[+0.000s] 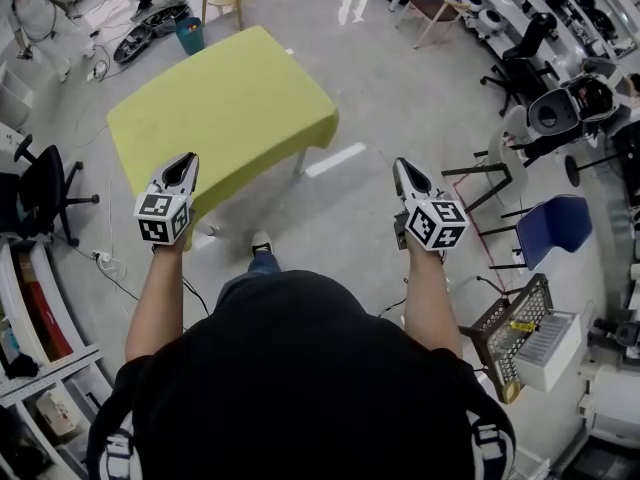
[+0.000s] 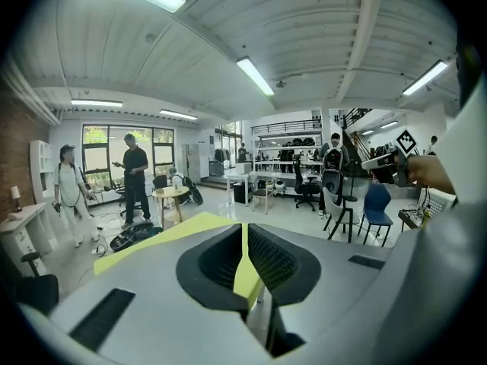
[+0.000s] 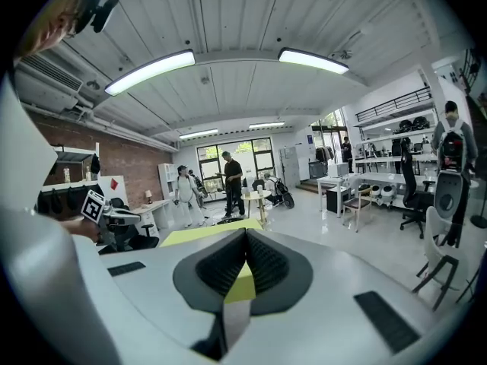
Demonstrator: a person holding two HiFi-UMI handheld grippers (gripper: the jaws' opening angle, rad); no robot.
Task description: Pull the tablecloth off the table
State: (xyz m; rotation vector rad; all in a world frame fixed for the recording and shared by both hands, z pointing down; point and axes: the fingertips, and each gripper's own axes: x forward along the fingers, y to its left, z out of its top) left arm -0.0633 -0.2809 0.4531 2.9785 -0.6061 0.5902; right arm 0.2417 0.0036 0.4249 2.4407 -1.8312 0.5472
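A yellow-green tablecloth (image 1: 220,108) covers a small table ahead of me and hangs over its edges. My left gripper (image 1: 187,158) is shut on nothing and points at the cloth's near edge; whether it touches the cloth I cannot tell. In the left gripper view the tablecloth (image 2: 152,238) lies just beyond the closed left gripper (image 2: 243,230). My right gripper (image 1: 400,164) is shut with nothing in it, over bare floor to the right of the table. The right gripper view shows the tablecloth (image 3: 190,236) further ahead and left of the right gripper (image 3: 245,236).
A white table leg (image 1: 300,160) shows under the cloth's right corner. A blue chair (image 1: 555,226) and a wire basket (image 1: 520,333) stand at my right. At my left is a black office chair (image 1: 40,188). Beyond the table are a teal bin (image 1: 189,34) and standing people (image 2: 135,175).
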